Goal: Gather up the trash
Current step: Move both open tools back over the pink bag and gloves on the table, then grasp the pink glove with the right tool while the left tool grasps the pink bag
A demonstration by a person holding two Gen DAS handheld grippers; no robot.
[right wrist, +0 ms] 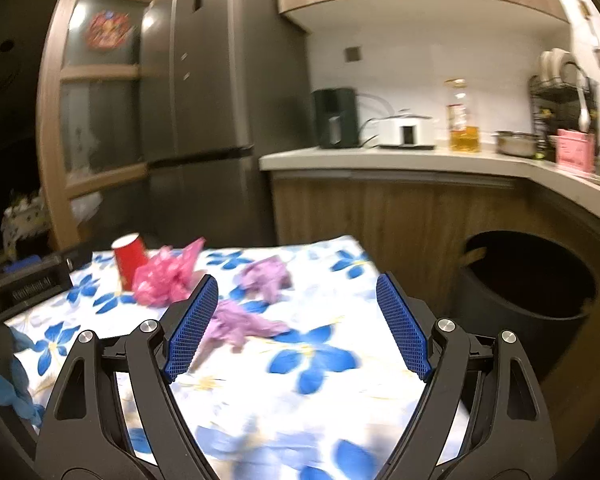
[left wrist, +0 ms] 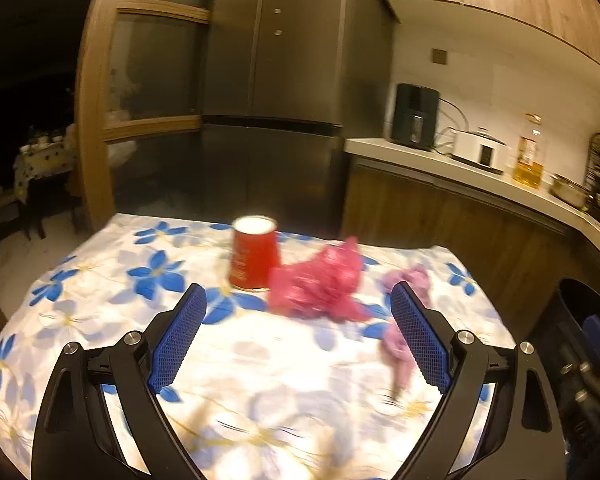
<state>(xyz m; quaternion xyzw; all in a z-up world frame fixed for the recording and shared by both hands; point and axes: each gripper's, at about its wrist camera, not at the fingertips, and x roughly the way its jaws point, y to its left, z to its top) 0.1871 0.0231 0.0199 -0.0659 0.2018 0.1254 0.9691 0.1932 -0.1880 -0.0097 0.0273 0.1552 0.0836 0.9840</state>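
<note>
A red paper cup (left wrist: 254,254) stands upright on the flowered tablecloth (left wrist: 260,380), with a crumpled pink plastic bag (left wrist: 320,284) against its right side. Two crumpled purple wads (left wrist: 406,276) (left wrist: 396,354) lie further right; the right wrist view shows the same cup (right wrist: 129,260), pink bag (right wrist: 166,278) and purple wads (right wrist: 266,278) (right wrist: 240,326). My left gripper (left wrist: 298,292) hovers open over the table, short of the pink bag. My right gripper (right wrist: 296,282) is open too, nothing between its fingers, the nearer purple wad by its left finger. A black bin (right wrist: 528,280) stands right of the table.
A tall grey fridge (left wrist: 276,80) stands behind the table. The kitchen counter (right wrist: 400,160) at the right carries a black appliance, a white cooker, an oil bottle (right wrist: 462,120), a metal pot and a dish rack. The left gripper's black body (right wrist: 24,284) shows at the left edge.
</note>
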